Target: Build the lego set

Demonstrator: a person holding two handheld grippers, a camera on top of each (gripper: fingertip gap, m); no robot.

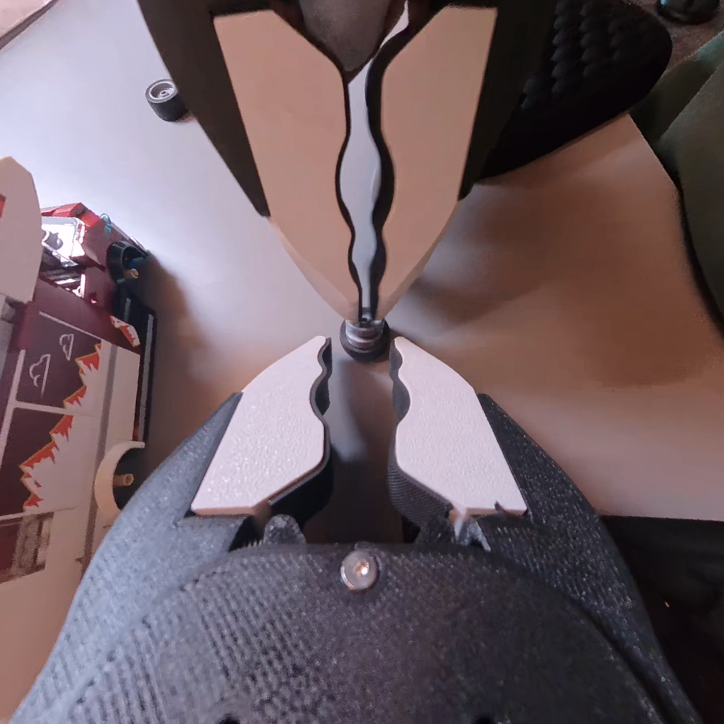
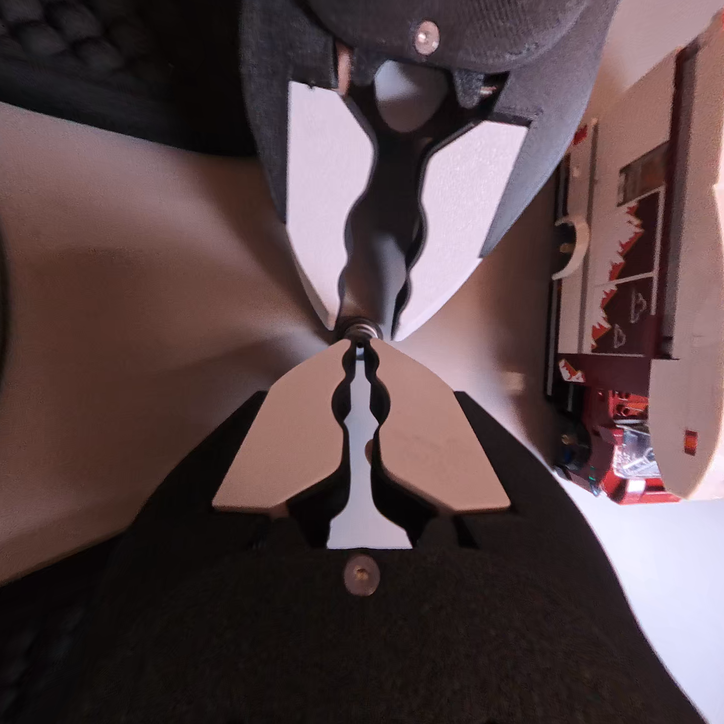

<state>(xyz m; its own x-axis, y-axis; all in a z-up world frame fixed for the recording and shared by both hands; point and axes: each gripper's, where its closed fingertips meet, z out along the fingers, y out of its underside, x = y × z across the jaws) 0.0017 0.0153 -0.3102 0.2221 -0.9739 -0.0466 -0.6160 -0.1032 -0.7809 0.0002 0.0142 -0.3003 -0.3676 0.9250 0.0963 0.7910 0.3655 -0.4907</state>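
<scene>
1. Left claw [image 1: 362,344]: its two white-faced fingers [image 1: 282,423] stand spread. A small black toy wheel with a silver ribbed hub [image 1: 364,342] sits at their tips, right at the opening; whether the pads touch it cannot be told.
2. Right claw [image 2: 361,344]: pressed nearly together at the tips, pinching the small hub end of the same wheel [image 2: 359,331]. In the left wrist view it enters from 12 o'clock, pointing straight at the left claw.
3. The wheel lies between the two opposed claw tips, over the pale worktop [image 1: 117,137].
4. A second small black wheel with a grey hub [image 1: 164,100] lies on the worktop at about 10 o'clock in the left wrist view, well apart from both claws.
5. A dark red and white toy truck with flame markings [image 1: 70,372] lies at 9 o'clock in the left wrist view, and at 3 o'clock in the right wrist view [image 2: 634,313].
6. Dark green fabric [image 1: 693,156] shows at 2 o'clock in the left wrist view.
</scene>
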